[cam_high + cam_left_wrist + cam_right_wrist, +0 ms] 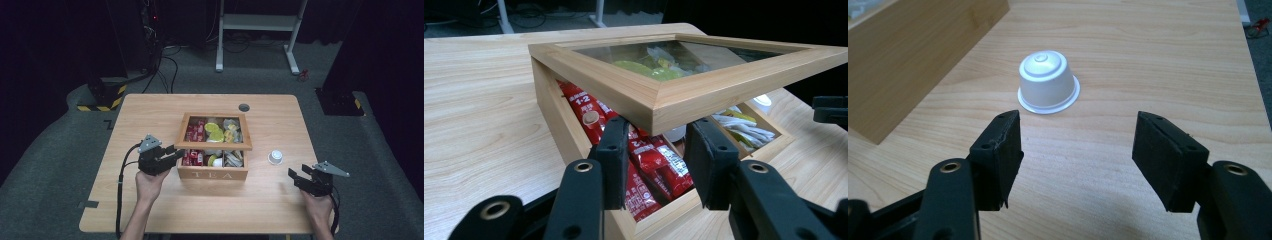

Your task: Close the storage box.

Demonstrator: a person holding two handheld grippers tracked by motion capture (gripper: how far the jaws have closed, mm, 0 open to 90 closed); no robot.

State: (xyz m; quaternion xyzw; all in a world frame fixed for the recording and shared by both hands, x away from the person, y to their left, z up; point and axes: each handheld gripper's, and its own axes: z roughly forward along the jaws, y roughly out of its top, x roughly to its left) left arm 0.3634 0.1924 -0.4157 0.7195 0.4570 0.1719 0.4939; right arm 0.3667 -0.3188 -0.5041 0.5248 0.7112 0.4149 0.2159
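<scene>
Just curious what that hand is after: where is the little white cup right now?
The white cup stands upside down on the table, right of the tea box, just ahead of the right tool.

The tea box (213, 172) sits just right of the left gripper (176, 150), its lid (684, 75) apparently resting on those jaws, while the capsule (1048, 82) stands ahead of the right gripper (1075, 150), beside the box.

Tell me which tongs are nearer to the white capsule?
Right. The right tongs are open just short of the capsule; the left tongs are across the tea box, at its lid.
</scene>
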